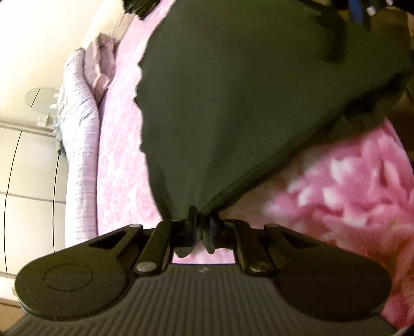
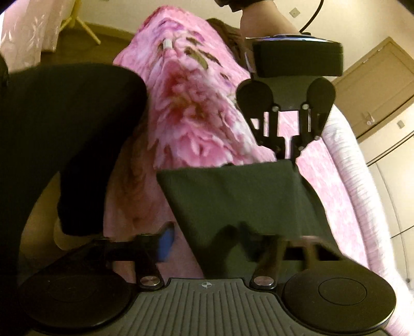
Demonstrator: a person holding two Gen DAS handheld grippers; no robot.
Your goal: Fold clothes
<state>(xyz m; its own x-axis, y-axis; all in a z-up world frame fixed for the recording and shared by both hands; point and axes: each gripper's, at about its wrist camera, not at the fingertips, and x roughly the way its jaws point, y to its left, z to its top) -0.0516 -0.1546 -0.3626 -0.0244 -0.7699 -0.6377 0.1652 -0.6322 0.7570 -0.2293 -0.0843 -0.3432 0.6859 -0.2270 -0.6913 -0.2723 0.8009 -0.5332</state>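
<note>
pink floral bed (image 1: 362,196), wardrobe at left edge. dark cloth (image 1: 233,103) stretched mid-frame between both grippers: left gripper (image 1: 200,230) pinches its lower corner; right gripper (image 2: 233,240) closed on its near edge, fingers hidden by cloth.

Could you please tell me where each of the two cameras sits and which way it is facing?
Left wrist: on the left gripper, looking down along its fingers at the dark green cloth garment pinched there, over the pink floral bedspread.
Right wrist: on the right gripper, facing the left gripper and a bare forearm.
Shared: garment, bedspread.
</note>
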